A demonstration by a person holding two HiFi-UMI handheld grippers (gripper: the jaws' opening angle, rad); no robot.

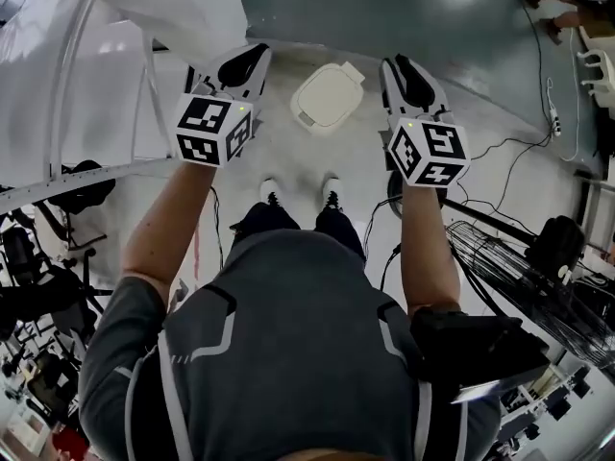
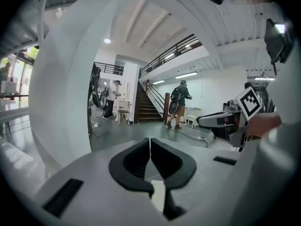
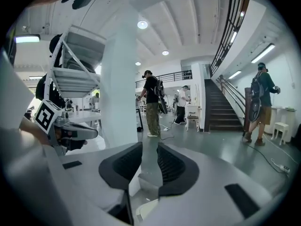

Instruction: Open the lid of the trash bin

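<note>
I am holding my left gripper (image 1: 245, 62) pinched shut on nothing and my right gripper (image 1: 404, 70) a little open, empty too. The trash bin (image 1: 317, 109) is sitting on the floor at twelve o'clock from me with its lid (image 1: 334, 90) down. Fingers this narrow may be sliding off the smooth top or tipping the bin.

Left forearm (image 1: 171, 224) and right forearm (image 1: 426, 248) extended forward, side by side. Left tool (image 1: 248, 60): jaws pressed together, empty. Right tool (image 1: 402, 70): jaws slightly apart, nothing between.

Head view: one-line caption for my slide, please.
Left gripper shut and right gripper open, held above a closed white trash bin.
</note>
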